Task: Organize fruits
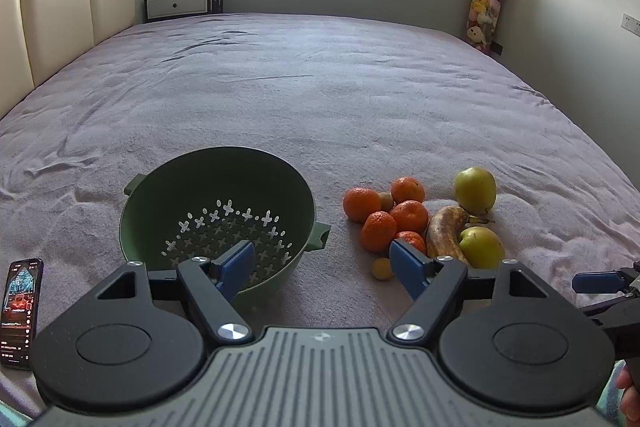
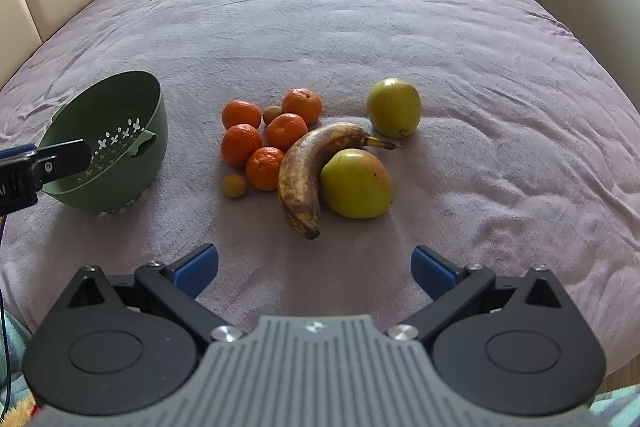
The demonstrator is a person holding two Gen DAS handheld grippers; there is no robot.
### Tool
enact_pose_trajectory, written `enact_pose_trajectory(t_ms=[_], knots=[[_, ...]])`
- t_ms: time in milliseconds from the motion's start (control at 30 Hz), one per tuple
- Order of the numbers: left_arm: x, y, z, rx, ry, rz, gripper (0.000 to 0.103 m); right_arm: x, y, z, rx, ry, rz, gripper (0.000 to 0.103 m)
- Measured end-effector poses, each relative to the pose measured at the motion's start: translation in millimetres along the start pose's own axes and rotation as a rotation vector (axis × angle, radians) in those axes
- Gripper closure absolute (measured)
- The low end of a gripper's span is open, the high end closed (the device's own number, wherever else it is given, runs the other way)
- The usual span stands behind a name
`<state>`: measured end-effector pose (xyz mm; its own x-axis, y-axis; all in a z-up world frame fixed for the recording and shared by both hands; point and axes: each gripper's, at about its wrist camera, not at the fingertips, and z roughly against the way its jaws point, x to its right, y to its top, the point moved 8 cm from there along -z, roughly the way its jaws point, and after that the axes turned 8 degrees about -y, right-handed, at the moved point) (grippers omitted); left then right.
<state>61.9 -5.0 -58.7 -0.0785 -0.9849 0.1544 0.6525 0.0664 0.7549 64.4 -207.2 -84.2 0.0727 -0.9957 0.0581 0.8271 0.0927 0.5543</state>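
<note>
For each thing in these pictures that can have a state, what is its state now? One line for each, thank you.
green colander: tilted, holds no fruit
left gripper: open, holding nothing
right gripper: open, holding nothing
banana: brown-spotted, lying on the bed against an apple
five oranges: loose in a cluster on the bed
two green apples: loose on the bed
phone: screen lit

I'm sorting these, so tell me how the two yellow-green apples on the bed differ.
The near yellow-green apple touches the brown-spotted banana; the far yellow-green apple sits apart, beyond the banana's stem. The near apple lies tipped on its side, while the far apple looks more upright. Both rest on the purple blanket, outside the green colander.
</note>
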Motion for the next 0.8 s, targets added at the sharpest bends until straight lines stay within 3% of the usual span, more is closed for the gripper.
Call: enact_pose_trajectory(t_ms=[800], knots=[[-2.0,-4.0,-0.1,-0.016,0.005,0.009,0.013,1.3,-0.4,-0.4,-0.002,0.000,-0.001,0.004]])
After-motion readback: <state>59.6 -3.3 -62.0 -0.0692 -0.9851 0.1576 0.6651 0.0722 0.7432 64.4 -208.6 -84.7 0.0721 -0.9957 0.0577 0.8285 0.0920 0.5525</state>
